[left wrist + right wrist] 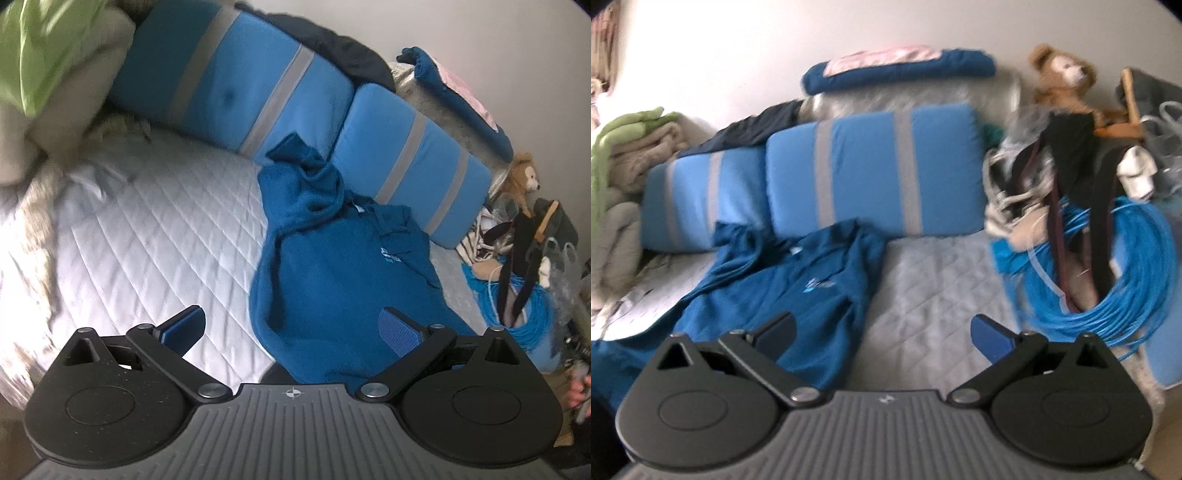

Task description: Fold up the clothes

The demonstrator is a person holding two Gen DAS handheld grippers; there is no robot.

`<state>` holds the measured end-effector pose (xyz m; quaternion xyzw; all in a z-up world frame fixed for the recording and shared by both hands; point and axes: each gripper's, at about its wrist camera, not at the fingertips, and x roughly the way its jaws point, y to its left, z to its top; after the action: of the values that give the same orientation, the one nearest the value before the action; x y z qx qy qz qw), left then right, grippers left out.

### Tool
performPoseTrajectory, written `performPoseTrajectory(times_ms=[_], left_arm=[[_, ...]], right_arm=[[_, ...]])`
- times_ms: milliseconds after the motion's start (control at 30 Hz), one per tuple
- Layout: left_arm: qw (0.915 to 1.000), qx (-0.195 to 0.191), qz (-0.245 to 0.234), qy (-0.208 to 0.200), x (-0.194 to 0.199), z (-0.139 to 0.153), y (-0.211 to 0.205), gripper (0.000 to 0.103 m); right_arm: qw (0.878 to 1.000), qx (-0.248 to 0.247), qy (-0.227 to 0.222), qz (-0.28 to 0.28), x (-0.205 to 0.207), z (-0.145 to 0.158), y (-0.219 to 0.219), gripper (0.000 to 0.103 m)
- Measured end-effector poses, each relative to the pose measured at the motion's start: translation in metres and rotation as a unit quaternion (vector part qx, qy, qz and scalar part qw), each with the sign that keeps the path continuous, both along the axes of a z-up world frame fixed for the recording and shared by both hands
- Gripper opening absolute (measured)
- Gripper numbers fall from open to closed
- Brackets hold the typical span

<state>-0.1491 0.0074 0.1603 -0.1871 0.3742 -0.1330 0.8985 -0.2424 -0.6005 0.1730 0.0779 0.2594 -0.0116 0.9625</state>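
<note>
**Teal polo on quilted bed**

Polo shirt (332, 266), dark teal with a chest logo, lies rumpled on the white quilt (155, 236). Collar points at striped blue cushions (258, 88); long axis runs away from cameras. Left gripper (291, 328) and right gripper (882, 332) both gape wide, empty.

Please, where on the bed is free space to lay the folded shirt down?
Free: the white quilted mattress left of the dark blue polo shirt, and the grey quilted strip between that shirt and the coiled bright blue cable. Crowded: the back, along the blue striped cushions.
</note>
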Motion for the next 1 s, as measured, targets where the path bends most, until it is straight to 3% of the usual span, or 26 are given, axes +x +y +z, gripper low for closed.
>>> performPoseTrajectory(times_ms=[300,400,433,567,733,833,900,1000], left_arm=[[0.9977,-0.055,-0.013,0.037,0.000,-0.026,-0.006,0.089],[0.9966,-0.062,-0.020,0.050,0.001,-0.035,-0.010,0.072],[0.9960,-0.065,-0.021,0.057,0.002,-0.037,-0.011,0.061],[0.9940,-0.082,-0.018,0.071,0.003,-0.045,-0.011,0.048],[0.9926,-0.094,-0.018,0.075,-0.001,-0.047,-0.015,0.034],[0.9926,-0.095,-0.018,0.073,-0.004,-0.047,-0.017,0.029],[0.9927,-0.096,-0.019,0.070,-0.005,-0.047,-0.020,0.024],[0.9943,-0.085,-0.020,0.061,-0.009,-0.043,-0.024,0.018]], right_arm=[[0.998,0.025,0.031,0.043,-0.002,-0.035,0.025,0.103],[0.996,0.052,0.044,0.064,-0.004,-0.045,0.031,0.103],[0.994,0.060,0.049,0.071,-0.005,-0.048,0.033,0.103],[0.989,0.086,0.073,0.099,-0.002,-0.059,0.041,0.103],[0.975,0.155,0.107,0.122,0.000,-0.071,0.045,0.098],[0.971,0.158,0.117,0.133,0.000,-0.075,0.053,0.081],[0.972,0.136,0.127,0.146,0.001,-0.074,0.064,0.056],[0.970,0.140,0.125,0.156,-0.002,-0.073,0.069,0.026]])
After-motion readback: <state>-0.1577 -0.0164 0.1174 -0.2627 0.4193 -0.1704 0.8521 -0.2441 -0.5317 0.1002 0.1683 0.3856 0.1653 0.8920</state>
